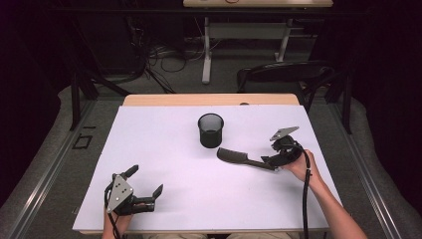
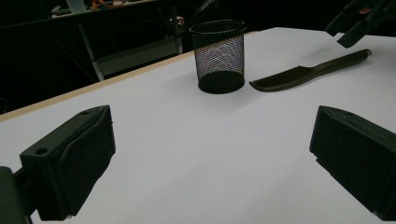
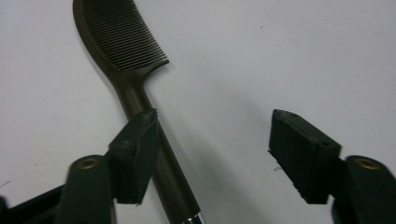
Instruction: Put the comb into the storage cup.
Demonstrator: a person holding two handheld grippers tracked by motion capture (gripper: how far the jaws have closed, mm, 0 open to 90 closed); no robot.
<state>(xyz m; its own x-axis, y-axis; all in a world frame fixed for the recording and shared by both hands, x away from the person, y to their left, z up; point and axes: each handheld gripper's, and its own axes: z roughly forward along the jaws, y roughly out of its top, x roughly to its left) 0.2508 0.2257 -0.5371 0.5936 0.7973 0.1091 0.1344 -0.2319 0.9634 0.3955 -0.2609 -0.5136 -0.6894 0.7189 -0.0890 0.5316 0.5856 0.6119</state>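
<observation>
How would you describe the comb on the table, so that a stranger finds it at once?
Look at the white table, then at the black mesh cup near its middle. Just right of the cup lies the comb, flat and dark, its handle toward the right gripper. It is the one long, toothed thing.

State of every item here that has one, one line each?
Dark plastic comb: flat on the white table, handle between the right claw's jaws, not clamped.
Black mesh cup: upright, looks empty.
Right claw: open.
Left claw: open, nothing between the jaws.

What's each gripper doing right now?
Left gripper: open, holding nothing.
Right gripper: open around the dark plastic comb handle, not gripping it.
</observation>
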